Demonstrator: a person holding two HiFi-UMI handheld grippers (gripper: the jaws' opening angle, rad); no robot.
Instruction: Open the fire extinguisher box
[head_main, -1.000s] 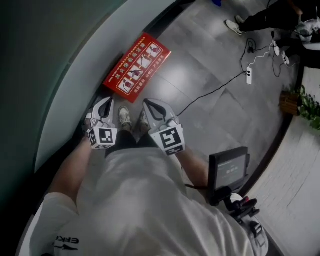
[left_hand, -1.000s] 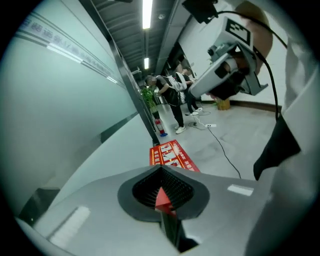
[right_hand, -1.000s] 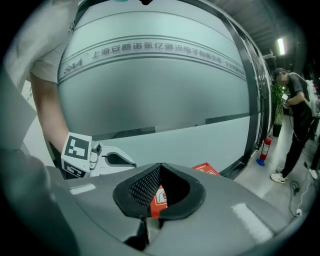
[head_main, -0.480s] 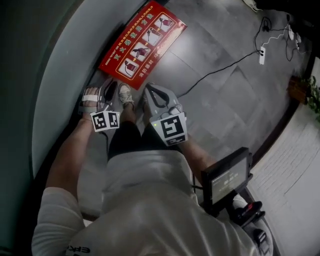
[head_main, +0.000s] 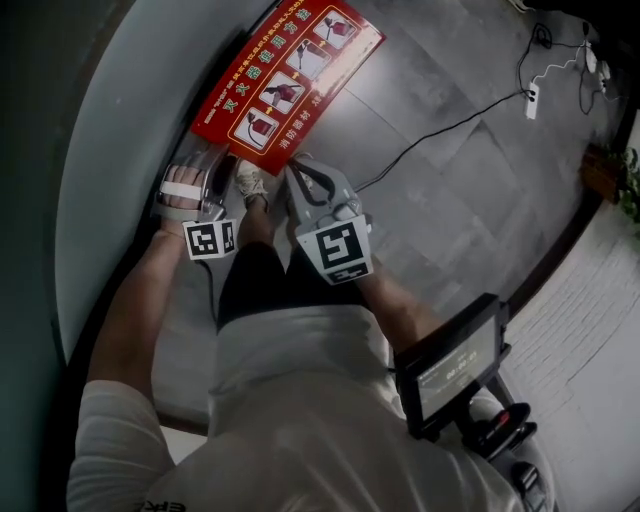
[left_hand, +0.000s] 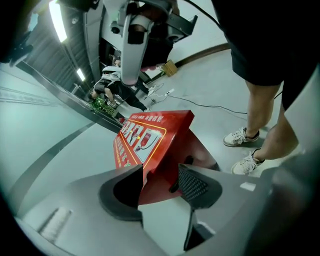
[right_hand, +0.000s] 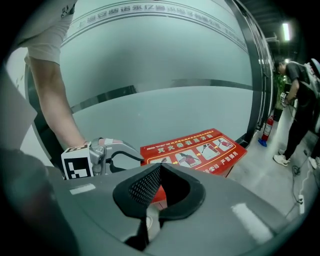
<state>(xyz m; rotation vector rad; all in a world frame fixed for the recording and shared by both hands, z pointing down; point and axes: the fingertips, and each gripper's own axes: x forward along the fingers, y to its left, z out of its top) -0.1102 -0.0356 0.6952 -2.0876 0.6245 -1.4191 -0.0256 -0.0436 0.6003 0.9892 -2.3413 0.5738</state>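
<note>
Two in play: left hand-held gripper (left_hand: 161, 172) has just been spreading its jaws, now gaping astride the near corner of the red box (left_hand: 150, 142), which sits on the floor (head_main: 450, 200) by the wall (right_hand: 165, 60). Right hand-held gripper (right_hand: 159, 167) is clenched, empty. Reaching step, I'd say; next, pinch the lid edge and lift.

The fire extinguisher box (head_main: 288, 72) lies on the floor (head_main: 470, 230) against the wall (head_main: 115, 140); the person's shoes (head_main: 250, 181) stand just before it; a cable (head_main: 440, 136) runs to its right.

Left gripper (left_hand: 160, 182) and right gripper (right_hand: 157, 187) sank; left fingers (left_hand: 197, 185) opened, fire extinguisher box (left_hand: 150, 145) corner between them.
</note>
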